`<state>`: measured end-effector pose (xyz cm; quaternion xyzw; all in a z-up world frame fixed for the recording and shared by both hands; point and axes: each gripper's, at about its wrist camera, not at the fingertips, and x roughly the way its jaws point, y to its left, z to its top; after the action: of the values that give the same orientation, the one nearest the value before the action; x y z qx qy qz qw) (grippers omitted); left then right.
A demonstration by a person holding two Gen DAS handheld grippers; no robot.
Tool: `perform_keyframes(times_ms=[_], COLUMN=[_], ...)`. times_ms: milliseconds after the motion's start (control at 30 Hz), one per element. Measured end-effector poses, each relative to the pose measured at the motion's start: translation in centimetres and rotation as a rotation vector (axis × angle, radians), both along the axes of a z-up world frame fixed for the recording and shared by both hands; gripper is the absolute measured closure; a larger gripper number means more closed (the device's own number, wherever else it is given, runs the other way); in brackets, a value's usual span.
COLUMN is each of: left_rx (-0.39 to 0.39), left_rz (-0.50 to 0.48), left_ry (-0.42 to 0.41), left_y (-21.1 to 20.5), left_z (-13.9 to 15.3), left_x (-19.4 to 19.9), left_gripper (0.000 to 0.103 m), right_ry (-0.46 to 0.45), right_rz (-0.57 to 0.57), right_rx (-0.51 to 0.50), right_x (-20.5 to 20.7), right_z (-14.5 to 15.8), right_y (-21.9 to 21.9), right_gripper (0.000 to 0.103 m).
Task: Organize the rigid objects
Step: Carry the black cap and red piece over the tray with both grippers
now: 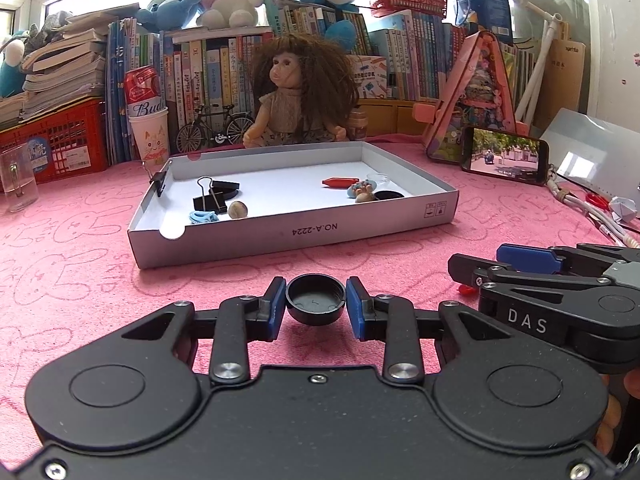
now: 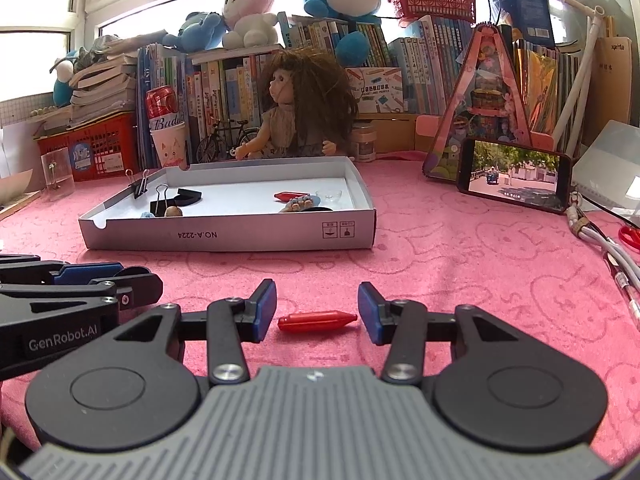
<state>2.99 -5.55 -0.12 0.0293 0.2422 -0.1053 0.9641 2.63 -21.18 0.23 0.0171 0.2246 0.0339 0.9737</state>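
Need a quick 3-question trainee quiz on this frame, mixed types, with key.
1. True or false: the left gripper has its pads against the black cap.
2. The red pointed piece between the right gripper fingers is: A) clamped by both pads, B) lying on the pink cloth with a gap to each pad, C) inside the white box.
3. Fill in: a black binder clip is clipped onto the box's ____ wall, as seen in the left wrist view.

Key: 1 true; 2 B; 3 left.
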Motion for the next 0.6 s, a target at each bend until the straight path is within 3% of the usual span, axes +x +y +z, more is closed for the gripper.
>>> perform_keyframes(times_ms=[600], left_rx=[-0.025], left_rz=[0.06], left_ry=[-0.019], left_y=[1.9], left_z=[1.2], left_x=[1.7], left_gripper=[0.072], right_ry=[-0.031], right_rz=[0.022], right_rx=[-0.003], right_x=[1.1], right_z=[1.0], right_y=[0.7], right_gripper=[0.05])
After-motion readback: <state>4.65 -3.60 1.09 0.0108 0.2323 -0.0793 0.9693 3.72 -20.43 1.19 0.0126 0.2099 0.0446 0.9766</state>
